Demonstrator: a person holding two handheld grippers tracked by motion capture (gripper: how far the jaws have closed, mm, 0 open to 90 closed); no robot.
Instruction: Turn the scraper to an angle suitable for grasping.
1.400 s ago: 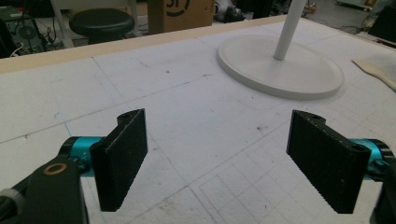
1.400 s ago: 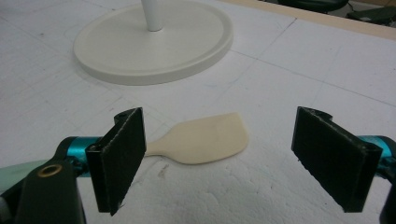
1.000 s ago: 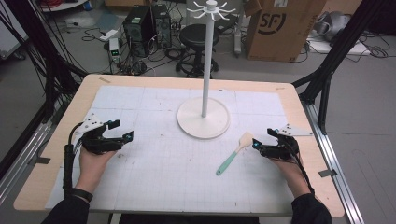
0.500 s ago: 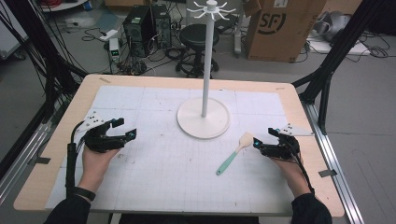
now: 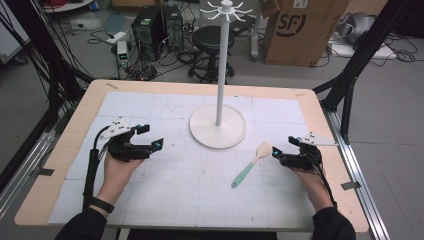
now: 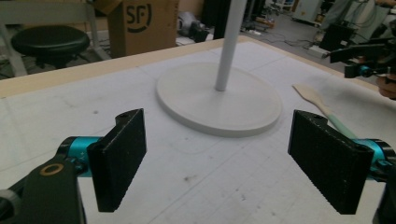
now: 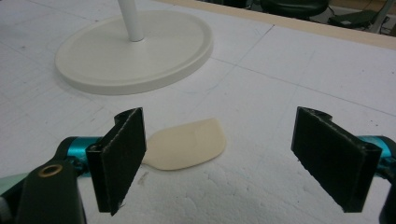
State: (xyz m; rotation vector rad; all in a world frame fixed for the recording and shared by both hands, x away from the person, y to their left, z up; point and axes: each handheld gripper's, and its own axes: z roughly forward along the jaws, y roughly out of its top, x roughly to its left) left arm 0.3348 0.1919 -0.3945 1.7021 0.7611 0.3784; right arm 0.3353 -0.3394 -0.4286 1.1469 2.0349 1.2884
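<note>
Spatula point(image 5: 251, 163) flat on the table point(image 5: 200, 195), pale blade just before the right gripper point(image 5: 289, 156), both grippers wide and empty. Risk of pushing the blade away instead of catching it, so thin and low. Left gripper point(image 5: 145, 136) well apart, no help.

desk point(image 5: 60, 200) | white stand point(image 5: 218, 125) centre | spatula point(image 5: 251, 163) right of centre | left gripper point(image 5: 142, 141) centre-left, right gripper point(image 5: 281, 154) beside spatula, jaws apart

Matt white stand base point(image 7: 135, 51), wood-edged table point(image 5: 320, 107)
</note>
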